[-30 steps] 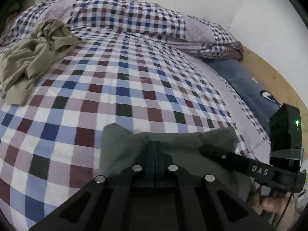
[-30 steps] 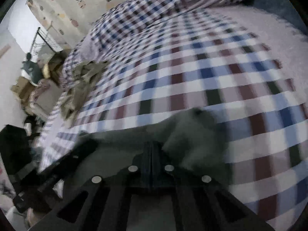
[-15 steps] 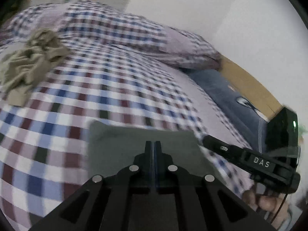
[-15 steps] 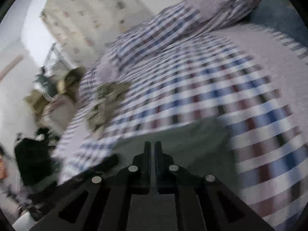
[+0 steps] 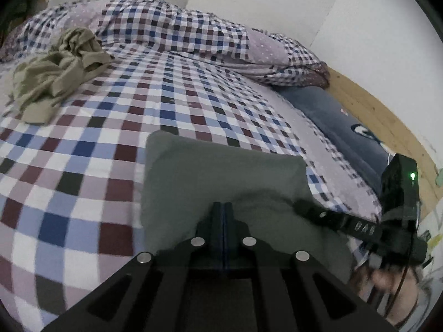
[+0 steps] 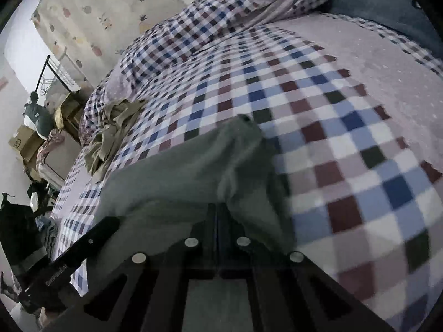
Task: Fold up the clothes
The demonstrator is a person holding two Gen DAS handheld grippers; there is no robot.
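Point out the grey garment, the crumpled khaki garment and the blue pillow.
grey garment [image 5: 221, 174]: left wrist view, middle of its flat top panel.
khaki garment [image 5: 55, 74]: left wrist view, centre of the crumpled heap.
blue pillow [image 5: 340, 127]: left wrist view, plain upper face beside the wooden bed edge.

In the left wrist view, the right gripper [image 5: 301, 207] carries white letters along its finger; blurred, they seem to read "DAS".
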